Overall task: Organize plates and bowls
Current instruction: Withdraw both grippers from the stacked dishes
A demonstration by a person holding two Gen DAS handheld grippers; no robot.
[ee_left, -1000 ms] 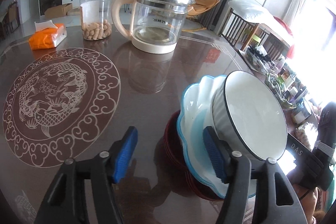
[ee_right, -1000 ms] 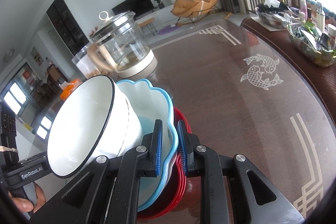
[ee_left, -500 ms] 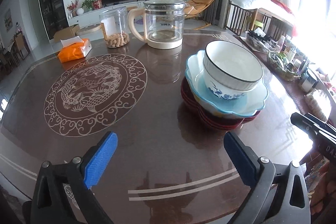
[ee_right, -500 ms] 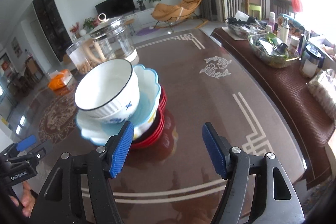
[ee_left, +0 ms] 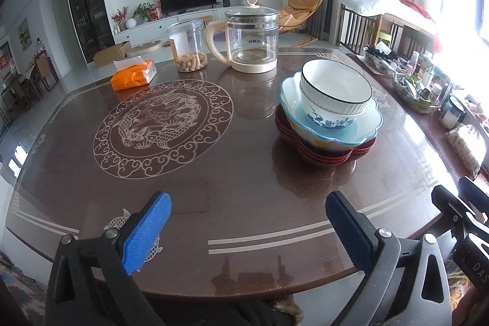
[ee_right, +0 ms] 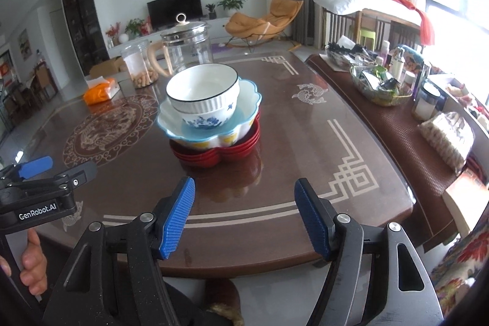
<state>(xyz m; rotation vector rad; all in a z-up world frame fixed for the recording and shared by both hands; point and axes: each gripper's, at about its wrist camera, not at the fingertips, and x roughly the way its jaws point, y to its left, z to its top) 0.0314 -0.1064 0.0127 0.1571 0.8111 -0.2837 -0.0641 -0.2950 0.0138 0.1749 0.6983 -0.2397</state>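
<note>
Left gripper (ee_left: 247, 229): spread wide and holding nothing, over the near edge of the table (ee_left: 232, 173); a second ago its blue pads sat low beside the stack, one of them against the blue dish, and now it is pulled well back.
Right gripper (ee_right: 244, 217): jaws apart and empty, near the table's front edge; a second ago its pads were pinched together on the rims of the blue dish and red plates, half a second ago already parted, and now it is farther back.
White bowl (ee_left: 334, 92): upright in the blue dish, sitting toward the dish's side nearest the kettle; a second ago it lay tipped on its side.
Blue dish (ee_left: 333, 124): scalloped, resting level on the red plates, no longer tilted.
Red plates (ee_right: 217, 150): nested stack flat on the table, right of the round dragon emblem (ee_left: 163, 124).
Stack as a whole: well apart from both grippers, touched by neither.
Glass kettle (ee_left: 252, 40): behind the stack, same place as before.
Jar of nuts (ee_left: 187, 46): left of the kettle, unmoved.
Orange tissue pack (ee_left: 133, 75): left of the jar, unmoved.
Left gripper seen from the right camera (ee_right: 53, 165): at the left edge, a hand (ee_right: 32, 260) on its handle.
</note>
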